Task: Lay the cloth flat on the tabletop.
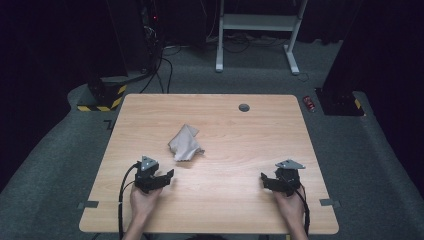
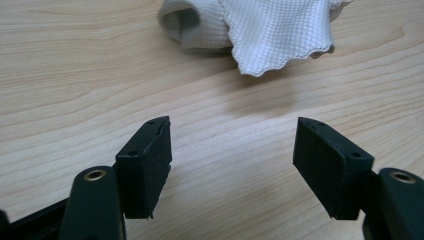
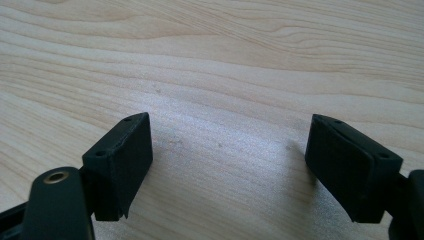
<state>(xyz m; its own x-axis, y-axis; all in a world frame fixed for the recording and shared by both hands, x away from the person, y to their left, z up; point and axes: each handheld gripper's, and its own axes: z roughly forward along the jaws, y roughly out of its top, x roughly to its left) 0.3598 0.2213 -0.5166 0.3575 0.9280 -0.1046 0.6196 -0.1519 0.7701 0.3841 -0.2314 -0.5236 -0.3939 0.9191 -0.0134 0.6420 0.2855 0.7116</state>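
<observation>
Resting low in frame on pale wood-grain worktop (image 1: 225, 175): left gripper (image 1: 167, 179) and right gripper (image 1: 264, 181), jaws spread, gripping nothing. Lying crumpled at centre, waffle-weave cloth (image 1: 185, 144); dark carpeted room surrounding.

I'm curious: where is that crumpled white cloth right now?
In the high view, the cloth lies left of the table centre, just beyond the left gripper.

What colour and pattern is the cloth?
Off-white cloth with a fine grid weave and a scalloped edge; clearest in the left gripper view.
</observation>
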